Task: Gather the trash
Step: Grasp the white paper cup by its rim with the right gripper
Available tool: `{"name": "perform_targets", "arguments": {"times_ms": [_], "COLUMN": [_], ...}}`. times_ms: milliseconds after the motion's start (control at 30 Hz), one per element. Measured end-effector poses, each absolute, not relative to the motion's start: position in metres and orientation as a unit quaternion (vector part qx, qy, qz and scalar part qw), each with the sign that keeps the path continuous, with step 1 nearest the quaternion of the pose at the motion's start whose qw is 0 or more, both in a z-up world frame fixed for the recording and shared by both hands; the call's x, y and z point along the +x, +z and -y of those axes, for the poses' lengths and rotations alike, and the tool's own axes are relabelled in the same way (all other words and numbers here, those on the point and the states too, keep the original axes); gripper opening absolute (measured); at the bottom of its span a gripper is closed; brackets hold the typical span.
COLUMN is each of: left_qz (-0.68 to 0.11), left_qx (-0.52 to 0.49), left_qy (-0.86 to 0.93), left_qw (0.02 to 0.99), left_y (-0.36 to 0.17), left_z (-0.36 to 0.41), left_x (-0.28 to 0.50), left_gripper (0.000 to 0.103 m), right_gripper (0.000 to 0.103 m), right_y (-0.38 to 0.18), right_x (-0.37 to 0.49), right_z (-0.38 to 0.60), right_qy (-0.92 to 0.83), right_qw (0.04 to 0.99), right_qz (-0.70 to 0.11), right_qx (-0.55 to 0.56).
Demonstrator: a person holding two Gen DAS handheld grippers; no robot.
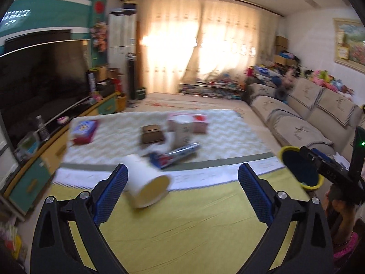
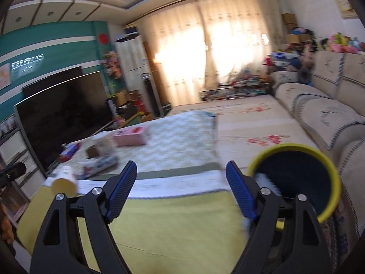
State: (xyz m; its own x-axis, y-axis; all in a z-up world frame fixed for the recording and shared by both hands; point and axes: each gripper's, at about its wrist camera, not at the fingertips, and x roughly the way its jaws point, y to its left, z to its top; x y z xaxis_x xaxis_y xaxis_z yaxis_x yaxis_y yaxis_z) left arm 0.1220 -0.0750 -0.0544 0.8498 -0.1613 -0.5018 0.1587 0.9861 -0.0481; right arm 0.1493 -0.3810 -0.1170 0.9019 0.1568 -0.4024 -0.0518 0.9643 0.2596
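Between your left gripper fingers, spread wide and holding nothing: one paper cup, white with a yellowish base, lying on its side on the yellow-green sheet, just beside the left pad. Blurred; whether it touches that pad you cannot tell.

Right gripper: likewise spread apart, empty. Just beside its right finger: one bin, yellow rim, dark inside, mouth tilted toward you. Something pale sits at its near edge, too blurred to name.

Beyond the cup, on the patterned cloth, trash and possible trash:
- blue-and-silver wrappers, near the cup
- brown box
- white carton, upright
- pink box
- blue-and-red pack, toward the television

Far side: sofa along the right, curtains lit from behind.

Step in hand, by judgement: taking the cup, nearest item. To do it well:
- centre the cup's body between the pads before you close; it lies off to the left now
- grip across the side wall, not the open rim, and gently, since paper will likely crush
- slow down; both views are smeared
- carry it right to the bin, well apart from the cup, and release over the mouth.
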Motion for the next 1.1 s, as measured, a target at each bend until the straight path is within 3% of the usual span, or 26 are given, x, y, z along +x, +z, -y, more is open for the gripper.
{"name": "perform_targets", "arguments": {"times_ms": [267,433,533,600,767,833,900,1100], "left_qz": [-0.261,-0.263,-0.263,-0.265,-0.266,-0.270,-0.274,-0.282], "left_qx": [-0.031,-0.054,-0.056,-0.058,-0.066,-0.065,-0.065,-0.064], "left_qy": [-0.014,-0.014,-0.019,-0.021,-0.022,-0.023,-0.024,-0.029], "left_qw": [0.965,0.963,0.963,0.962,0.961,0.960,0.959,0.957], "left_y": [-0.065,-0.069,-0.072,-0.073,-0.075,-0.077,-0.080,-0.086], "left_z": [-0.021,-0.036,-0.036,-0.032,-0.031,-0.030,-0.029,-0.022], "left_x": [0.094,0.091,0.094,0.096,0.096,0.097,0.098,0.103], "left_gripper": [0.097,0.097,0.097,0.097,0.097,0.097,0.097,0.097], "right_gripper": [0.077,0.076,0.070,0.062,0.054,0.041,0.008,0.003], "right_y": [-0.114,-0.123,-0.133,-0.141,-0.148,-0.147,-0.146,-0.130], "right_x": [0.185,0.201,0.214,0.222,0.237,0.239,0.244,0.225], "right_z": [0.248,0.198,0.179,0.164,0.142,0.139,0.139,0.159], "right_qy": [0.220,0.252,0.258,0.261,0.264,0.262,0.261,0.269], "right_qw": [0.939,0.920,0.908,0.899,0.892,0.894,0.894,0.902], "right_qz": [-0.259,-0.301,-0.330,-0.350,-0.365,-0.361,-0.363,-0.338], "right_qx": [0.052,-0.006,-0.021,-0.028,-0.035,-0.035,-0.028,0.003]}}
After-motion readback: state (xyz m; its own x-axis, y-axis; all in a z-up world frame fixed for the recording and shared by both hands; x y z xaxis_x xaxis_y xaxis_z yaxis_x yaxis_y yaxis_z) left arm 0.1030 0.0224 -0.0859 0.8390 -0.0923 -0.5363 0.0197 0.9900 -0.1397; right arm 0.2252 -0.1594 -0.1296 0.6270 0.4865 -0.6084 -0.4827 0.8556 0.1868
